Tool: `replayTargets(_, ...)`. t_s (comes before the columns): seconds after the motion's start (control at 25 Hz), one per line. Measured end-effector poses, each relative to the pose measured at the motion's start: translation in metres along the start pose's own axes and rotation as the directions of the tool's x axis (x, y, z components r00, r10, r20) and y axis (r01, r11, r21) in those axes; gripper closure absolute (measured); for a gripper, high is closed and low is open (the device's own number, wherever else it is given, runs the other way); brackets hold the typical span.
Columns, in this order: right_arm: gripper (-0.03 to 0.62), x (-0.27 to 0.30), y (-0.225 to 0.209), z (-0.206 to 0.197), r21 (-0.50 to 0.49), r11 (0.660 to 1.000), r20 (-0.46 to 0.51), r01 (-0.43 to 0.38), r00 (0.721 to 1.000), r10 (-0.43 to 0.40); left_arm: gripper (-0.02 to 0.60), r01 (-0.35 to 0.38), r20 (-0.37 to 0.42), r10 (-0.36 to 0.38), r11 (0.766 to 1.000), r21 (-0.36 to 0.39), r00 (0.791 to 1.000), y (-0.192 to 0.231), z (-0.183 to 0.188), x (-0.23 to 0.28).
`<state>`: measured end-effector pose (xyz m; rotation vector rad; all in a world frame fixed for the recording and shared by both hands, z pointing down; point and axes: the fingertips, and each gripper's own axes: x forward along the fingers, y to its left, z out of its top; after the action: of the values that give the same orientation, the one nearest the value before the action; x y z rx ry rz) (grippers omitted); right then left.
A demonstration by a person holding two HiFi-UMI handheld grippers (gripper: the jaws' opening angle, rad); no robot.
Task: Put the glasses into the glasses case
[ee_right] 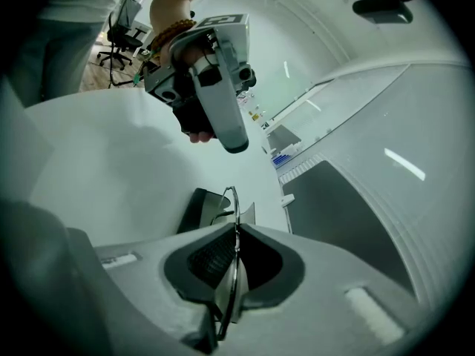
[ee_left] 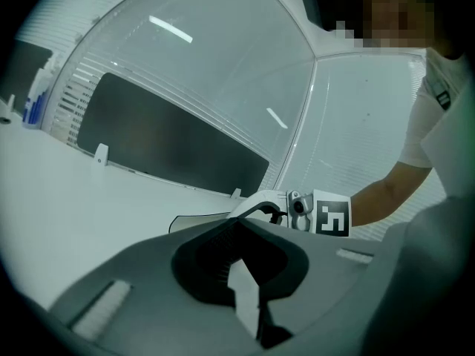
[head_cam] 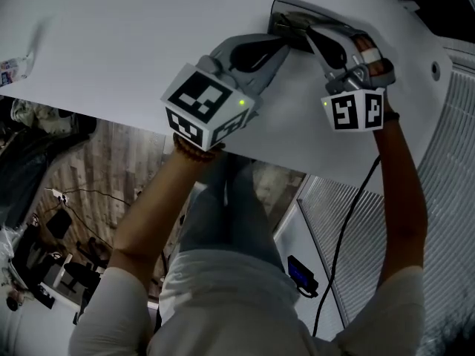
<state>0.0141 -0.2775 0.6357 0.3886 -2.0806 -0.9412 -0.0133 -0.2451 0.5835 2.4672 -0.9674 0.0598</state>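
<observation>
The dark glasses case [head_cam: 288,15] lies open at the far side of the white table [head_cam: 111,43]. My right gripper [head_cam: 315,32] is shut on the thin wire-framed glasses [ee_right: 233,199], which stick up from its jaws just above the case [ee_right: 194,212]. My left gripper [head_cam: 280,44] hovers beside it at the case's near edge, jaws together with nothing seen between them. In the left gripper view, the case's thin edge [ee_left: 197,219] shows just past the left gripper [ee_left: 239,222]. The right gripper view shows my left gripper [ee_right: 236,145] above the case, apart from it.
A dark panel [ee_left: 171,147] and slatted wall run behind the table. A blue bottle [ee_left: 33,106] stands far left. The table's near edge [head_cam: 133,121] drops to a wooden floor with chairs and cables. A person's arm [ee_left: 386,191] reaches in from the right.
</observation>
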Motion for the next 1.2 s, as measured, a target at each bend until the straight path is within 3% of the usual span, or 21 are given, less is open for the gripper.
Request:
replayTargets(0.56, 0.574, 0.018, 0.007, -0.019, -0.033, 0.999, 0.001, -0.021, 1.0, 0.021, 0.582, 0.005, -0.023, -0.005, 1.0, -0.018, 1.0, 0.005, -0.019, 0.005)
replayTargets(1.2, 0.526, 0.012, 0.016, -0.016, 0.04, 0.998, 0.002, -0.054, 0.999, 0.054, 0.581, 0.017, -0.041, -0.018, 1.0, -0.026, 0.999, -0.003, -0.029, 0.004)
